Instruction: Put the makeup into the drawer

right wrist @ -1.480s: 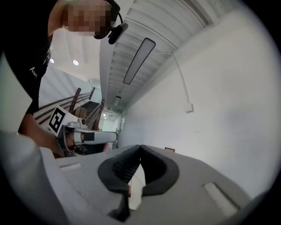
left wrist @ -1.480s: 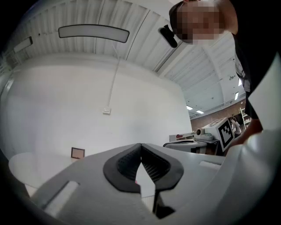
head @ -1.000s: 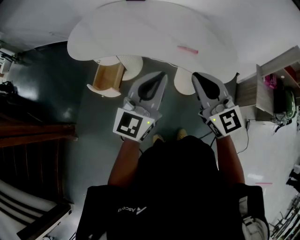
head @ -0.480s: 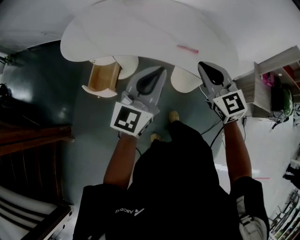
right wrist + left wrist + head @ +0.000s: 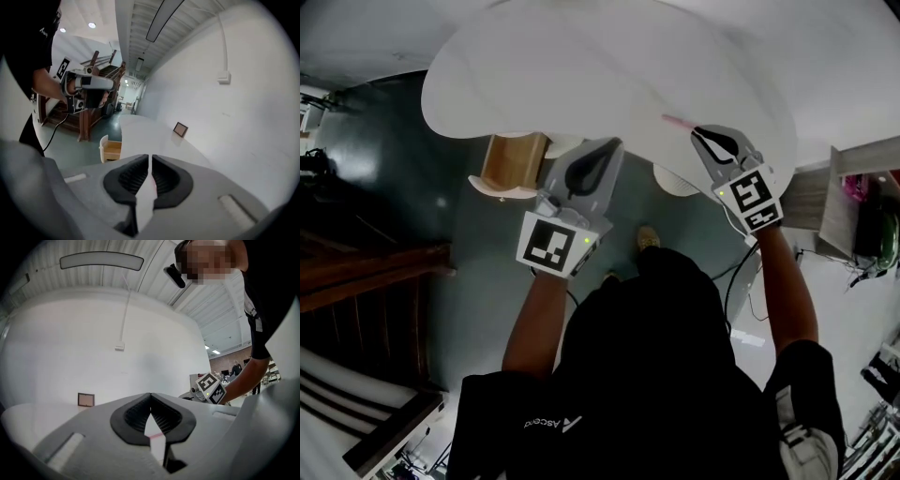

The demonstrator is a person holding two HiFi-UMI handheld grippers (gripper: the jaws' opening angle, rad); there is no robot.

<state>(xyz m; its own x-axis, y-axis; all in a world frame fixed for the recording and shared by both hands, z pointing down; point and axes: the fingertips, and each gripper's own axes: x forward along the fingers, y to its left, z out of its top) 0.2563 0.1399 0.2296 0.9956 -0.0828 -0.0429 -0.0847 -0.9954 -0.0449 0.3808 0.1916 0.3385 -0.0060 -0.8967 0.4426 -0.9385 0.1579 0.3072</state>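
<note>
pink and thin, the makeup (image 5: 680, 122) lies flat on the white counter (image 5: 581, 66), close to the near edge toward its right end, just ahead of the right claw (image 5: 699, 134). that claw's jaws stand all but together in the right gripper view, with only a hairline slit between the pads and nothing in it. the left claw (image 5: 615, 146), held by the near edge further left, has its pad tips touching and is likewise empty. the likely trouble from here is the pick itself: with the jaws closed as they are, the right claw would need to spread before it comes down. otherwise its tips would only nudge the slim stick, which looks light enough to roll or skid off the near edge to the floor (image 5: 478, 234). it also looks hard to pinch off a flat top, so a grip could slip on the way over. the wooden drawer (image 5: 511, 161) hangs pulled out under the counter's near edge, toward the left end and well apart from the makeup. what shows of its inside looks bare, though part sits beneath the counter top and cannot be read. a small frame (image 5: 180, 129) stands near the counter's far edge.
</note>
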